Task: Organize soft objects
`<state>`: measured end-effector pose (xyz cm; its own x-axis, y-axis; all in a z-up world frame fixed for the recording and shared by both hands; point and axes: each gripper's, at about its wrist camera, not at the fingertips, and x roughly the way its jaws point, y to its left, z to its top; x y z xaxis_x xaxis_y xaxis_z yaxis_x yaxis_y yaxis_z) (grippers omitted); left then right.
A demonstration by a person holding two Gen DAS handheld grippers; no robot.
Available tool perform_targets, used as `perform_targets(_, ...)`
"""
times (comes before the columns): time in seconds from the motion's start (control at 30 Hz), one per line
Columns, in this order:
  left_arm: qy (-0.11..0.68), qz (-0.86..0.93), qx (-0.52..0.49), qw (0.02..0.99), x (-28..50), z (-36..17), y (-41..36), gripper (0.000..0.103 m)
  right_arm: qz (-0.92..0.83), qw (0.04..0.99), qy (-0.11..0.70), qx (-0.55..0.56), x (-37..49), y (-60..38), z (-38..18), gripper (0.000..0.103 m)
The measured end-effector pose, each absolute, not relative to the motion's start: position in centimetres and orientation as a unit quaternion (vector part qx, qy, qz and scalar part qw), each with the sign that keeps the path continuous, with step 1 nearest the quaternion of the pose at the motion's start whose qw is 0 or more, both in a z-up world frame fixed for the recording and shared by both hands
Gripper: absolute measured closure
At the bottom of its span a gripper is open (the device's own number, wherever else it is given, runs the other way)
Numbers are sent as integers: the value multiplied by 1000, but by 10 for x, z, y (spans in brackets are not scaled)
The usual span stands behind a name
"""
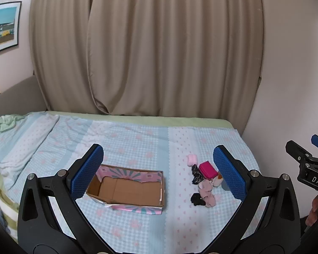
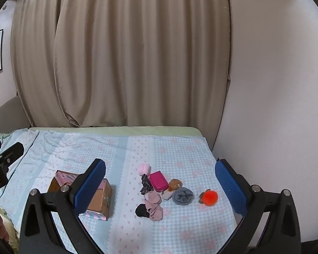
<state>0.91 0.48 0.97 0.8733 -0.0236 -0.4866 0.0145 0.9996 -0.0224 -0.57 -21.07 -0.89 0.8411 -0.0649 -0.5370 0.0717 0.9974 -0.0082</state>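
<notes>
A beige curtain (image 1: 146, 46) is seen filling the upper half of both views, with a framed picture (image 1: 3, 26) at the upper left of the left wrist frame. A bed (image 2: 180, 148) covered in a pale blue checked sheet with pink flowers is recorded across the lower half. The left gripper (image 1: 158, 171) is held above the bed with its blue-padded fingers (image 1: 89, 169) spread wide and released, nothing between them; the right gripper (image 2: 160, 184) is likewise released, fingers (image 2: 231, 186) wide apart and clear of every item. An open cardboard box (image 1: 127, 188), patterned pink and teal outside, is noted at lower centre of the left wrist frame, empty inside. The soft objects are grouped just right of the box, at lower centre of the right wrist frame: a dusty pink garment (image 2: 152, 205), a grey rolled cloth (image 2: 182, 195), a magenta pouch (image 2: 158, 181), a dark patterned scrunchie (image 2: 146, 185), an orange pompom (image 2: 209, 197), a black item (image 2: 141, 210) touching the garment, a brown plush (image 2: 175, 184), and a pale pink puff (image 2: 144, 168) farthest up.
</notes>
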Motion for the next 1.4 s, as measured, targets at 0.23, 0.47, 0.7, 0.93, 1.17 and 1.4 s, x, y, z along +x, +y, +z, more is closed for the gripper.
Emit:
perform_targets(0.23,247,-10,-9,969,13,7,2,1,-36,960,279,5,-4,-210,-8,0)
perform_targets(0.47,249,-13,-11,968,17,6,0,1,-38,959,281,4,3,-211,-7,0)
perform_targets(0.7,250,-16,-13,968,19,5,-2,1,-36,960,279,6,0,-215,-9,0)
perform_targets(0.93,249,-16,-12,968,19,4,-4,1,-34,960,278,5,-1,-215,-10,0)
perform_targets(1.17,249,-16,-14,968,19,5,-3,1,-34,960,277,3,-1,-214,-10,0)
perform_targets(1.4,249,-17,-15,968,19,5,-2,1,-34,960,277,4,-2,-214,-10,0)
